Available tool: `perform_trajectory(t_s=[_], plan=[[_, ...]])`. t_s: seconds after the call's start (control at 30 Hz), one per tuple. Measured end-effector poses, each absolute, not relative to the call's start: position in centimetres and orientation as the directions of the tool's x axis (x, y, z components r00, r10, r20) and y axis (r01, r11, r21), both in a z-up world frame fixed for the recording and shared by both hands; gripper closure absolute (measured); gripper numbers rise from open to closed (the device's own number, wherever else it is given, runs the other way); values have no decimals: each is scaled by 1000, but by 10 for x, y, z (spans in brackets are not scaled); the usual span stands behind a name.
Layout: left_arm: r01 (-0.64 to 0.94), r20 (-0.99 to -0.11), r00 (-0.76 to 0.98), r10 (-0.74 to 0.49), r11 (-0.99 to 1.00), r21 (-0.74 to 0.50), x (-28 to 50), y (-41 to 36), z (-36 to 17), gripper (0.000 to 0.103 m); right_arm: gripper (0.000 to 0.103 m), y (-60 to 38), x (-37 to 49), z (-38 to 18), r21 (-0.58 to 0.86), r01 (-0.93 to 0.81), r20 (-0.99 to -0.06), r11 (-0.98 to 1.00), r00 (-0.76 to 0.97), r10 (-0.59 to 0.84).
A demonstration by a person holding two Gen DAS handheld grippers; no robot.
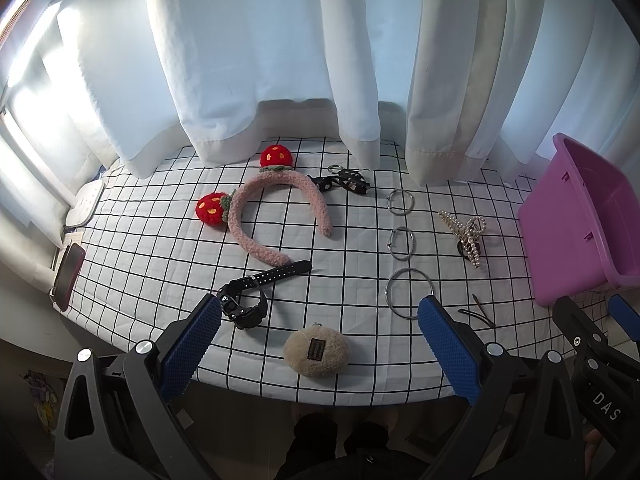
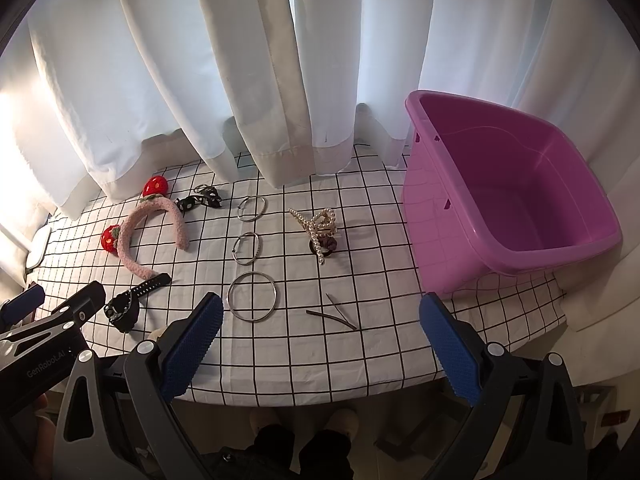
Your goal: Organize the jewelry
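Hovering wide apart, both sets of jaws grasp nothing: the left gripper (image 1: 320,320) hangs over the near table edge, the right gripper (image 2: 320,320) beside it. Between the left pads sits the puff (image 1: 316,353), right at the cloth's edge, so a clumsy nudge could knock it off. Just left lies the watch (image 1: 250,300), its strap touching the headband (image 1: 276,216); lift one carelessly and the other may drag.

Ahead of the right gripper, the big ring (image 2: 252,297) lies flat on the cloth (image 2: 380,280), likely to slip from blunt pads. The hairpins (image 2: 334,312) look thinner still, a probable miss. Farther out, two rings (image 2: 248,226) and the pearl clip (image 2: 318,232), resting on a scrunchie (image 2: 330,245), could tangle together. The bin (image 2: 520,208) waits empty at right, tilted it seems; a heavy drop against its wall might shift it.
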State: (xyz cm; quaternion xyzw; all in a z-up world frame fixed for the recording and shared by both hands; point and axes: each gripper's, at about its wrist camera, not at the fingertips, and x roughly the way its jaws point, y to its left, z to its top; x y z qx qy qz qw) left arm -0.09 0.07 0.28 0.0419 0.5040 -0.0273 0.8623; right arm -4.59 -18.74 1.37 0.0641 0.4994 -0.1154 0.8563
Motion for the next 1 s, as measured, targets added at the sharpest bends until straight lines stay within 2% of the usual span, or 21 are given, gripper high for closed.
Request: perform_trajectory(t_s=[1.0], plan=[[80,-876,482,-6,996,37,-2,6,-1,6,9,-188,-46,15,3,246,-869,969,481,-119]])
